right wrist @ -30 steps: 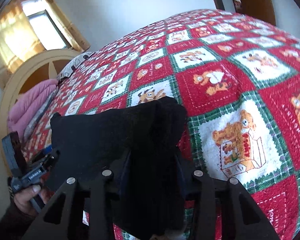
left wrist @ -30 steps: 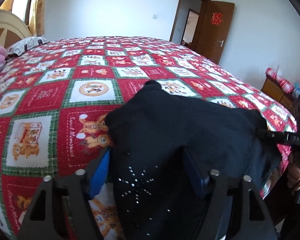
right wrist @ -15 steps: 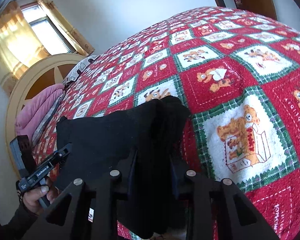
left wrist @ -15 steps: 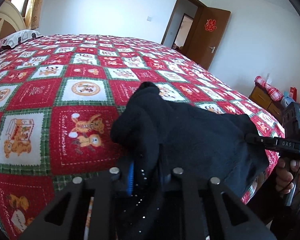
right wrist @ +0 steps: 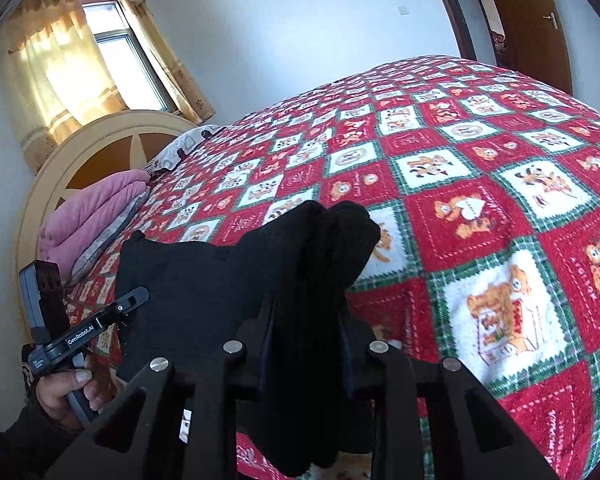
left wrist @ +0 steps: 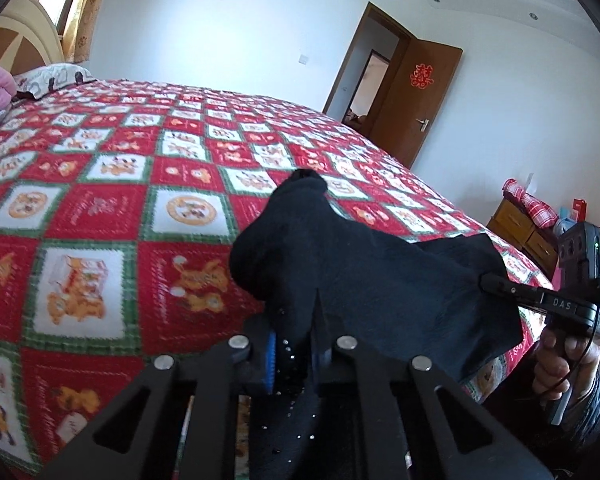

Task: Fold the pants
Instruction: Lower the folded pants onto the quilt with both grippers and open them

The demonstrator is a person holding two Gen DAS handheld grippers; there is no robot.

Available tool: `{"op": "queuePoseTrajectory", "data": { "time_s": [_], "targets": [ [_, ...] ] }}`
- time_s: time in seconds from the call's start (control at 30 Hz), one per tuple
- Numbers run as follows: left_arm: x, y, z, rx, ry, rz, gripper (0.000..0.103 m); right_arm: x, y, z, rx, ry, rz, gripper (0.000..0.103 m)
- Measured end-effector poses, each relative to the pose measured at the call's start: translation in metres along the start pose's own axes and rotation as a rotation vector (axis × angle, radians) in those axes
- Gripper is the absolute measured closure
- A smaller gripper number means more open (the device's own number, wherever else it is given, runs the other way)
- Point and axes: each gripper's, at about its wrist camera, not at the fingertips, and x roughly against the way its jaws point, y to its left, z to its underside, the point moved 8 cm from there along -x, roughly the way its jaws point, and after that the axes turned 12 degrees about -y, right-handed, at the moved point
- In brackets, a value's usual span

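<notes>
Black pants [left wrist: 360, 272] with small rhinestones lie bunched at the near edge of a red checked bear blanket [left wrist: 100, 208]. My left gripper [left wrist: 294, 320] has its jaws closing, and its blue pads pinch a fold of the pants. My right gripper [right wrist: 306, 312] is shut on another thick fold of the pants [right wrist: 220, 280]. The cloth stretches between the two grippers, raised a little above the blanket [right wrist: 480, 208]. The left wrist view shows the right gripper [left wrist: 496, 284] gripping the cloth's far corner, held by a hand [left wrist: 560, 360]. At the left of the right wrist view, the left gripper [right wrist: 136, 300] shows.
A wooden door [left wrist: 416, 100] stands open at the far side of the room. A wooden drawer chest [left wrist: 520, 228] with red cloth on top is beside the bed at right. Pink folded bedding [right wrist: 92, 216] and a pillow [left wrist: 56, 76] lie by the headboard [right wrist: 80, 148].
The left jaws came together from wide apart onto the pants fold. The right jaws tightened slightly. Both grippers rose, lifting the pants' near edge off the blanket.
</notes>
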Motion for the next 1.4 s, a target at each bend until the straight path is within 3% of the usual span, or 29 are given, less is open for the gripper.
{"op": "queuePoseTrajectory", "data": {
  "time_s": [0.6, 0.83, 1.4],
  "targets": [
    [0.019, 0.074, -0.057, -0.032, -0.107, -0.138, 0.091, -0.089, 0.082, -0.054, 0.152, 0.051, -0.089, 0.076],
    [0.027, 0.116, -0.078, -0.046, -0.140, -0.230, 0.091, -0.140, 0.124, -0.074, 0.186, 0.076, -0.136, 0.076],
    [0.035, 0.219, -0.091, 0.004, -0.155, -0.413, 0.091, -0.252, 0.218, -0.079, 0.274, 0.117, -0.219, 0.076]
  ]
}}
